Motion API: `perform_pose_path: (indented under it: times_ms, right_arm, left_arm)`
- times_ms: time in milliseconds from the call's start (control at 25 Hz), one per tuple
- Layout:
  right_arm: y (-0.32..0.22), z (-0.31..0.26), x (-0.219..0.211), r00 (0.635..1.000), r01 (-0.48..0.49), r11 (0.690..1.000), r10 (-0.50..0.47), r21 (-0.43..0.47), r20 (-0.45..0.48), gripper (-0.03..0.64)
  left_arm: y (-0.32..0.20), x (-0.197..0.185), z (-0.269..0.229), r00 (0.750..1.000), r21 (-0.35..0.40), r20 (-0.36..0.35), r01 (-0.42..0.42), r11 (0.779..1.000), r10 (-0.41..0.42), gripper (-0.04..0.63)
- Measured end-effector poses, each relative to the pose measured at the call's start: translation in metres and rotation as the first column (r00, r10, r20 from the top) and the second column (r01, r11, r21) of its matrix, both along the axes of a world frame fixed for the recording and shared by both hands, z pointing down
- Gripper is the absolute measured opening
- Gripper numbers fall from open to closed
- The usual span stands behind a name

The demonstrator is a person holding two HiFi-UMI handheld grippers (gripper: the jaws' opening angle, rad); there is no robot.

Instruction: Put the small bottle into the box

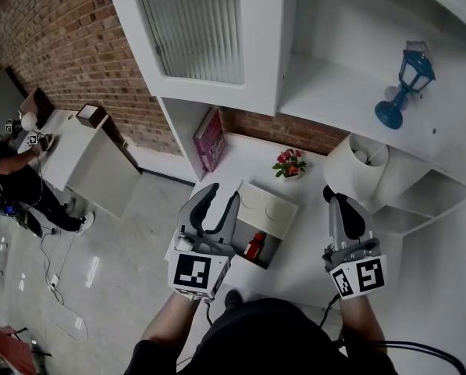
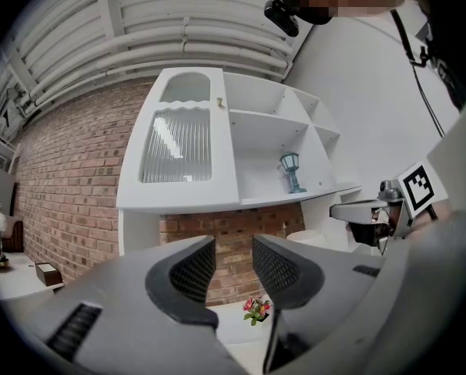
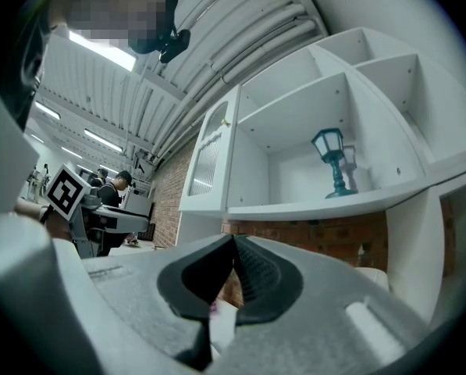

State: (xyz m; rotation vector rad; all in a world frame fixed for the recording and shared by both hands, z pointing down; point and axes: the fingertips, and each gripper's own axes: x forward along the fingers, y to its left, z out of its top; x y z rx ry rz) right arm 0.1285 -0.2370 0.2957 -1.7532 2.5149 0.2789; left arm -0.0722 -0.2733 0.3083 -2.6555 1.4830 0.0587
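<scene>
In the head view, a small red bottle (image 1: 254, 246) lies inside an open white box (image 1: 275, 249) whose lid (image 1: 269, 201) is flipped back on the white desk. My left gripper (image 1: 222, 194) hovers just left of the box, open with nothing between its fingers. In the left gripper view the left gripper (image 2: 233, 268) points up at the shelves with a clear gap between its jaws. My right gripper (image 1: 332, 199) hangs to the right of the box and is shut on nothing. The right gripper (image 3: 234, 261) shows its pads pressed together in its own view.
A small flower pot (image 1: 289, 163) stands behind the box, a pink book (image 1: 209, 139) leans at the back left, and a white lampshade (image 1: 356, 165) sits right. A blue lantern (image 1: 405, 84) stands on the shelf above. A person (image 1: 14, 170) works at a far table.
</scene>
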Motion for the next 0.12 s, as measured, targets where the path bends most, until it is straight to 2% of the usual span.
perform_pose_path:
  times_ms: [120]
  right_arm:
    - [-0.0027, 0.0018, 0.003, 1.0, 0.0, 1.0, 0.0, -0.002, 0.002, -0.002]
  left_arm:
    - [-0.0026, 0.0024, 0.0027, 1.0, -0.008, 0.005, -0.001, 1.0, 0.001, 0.149]
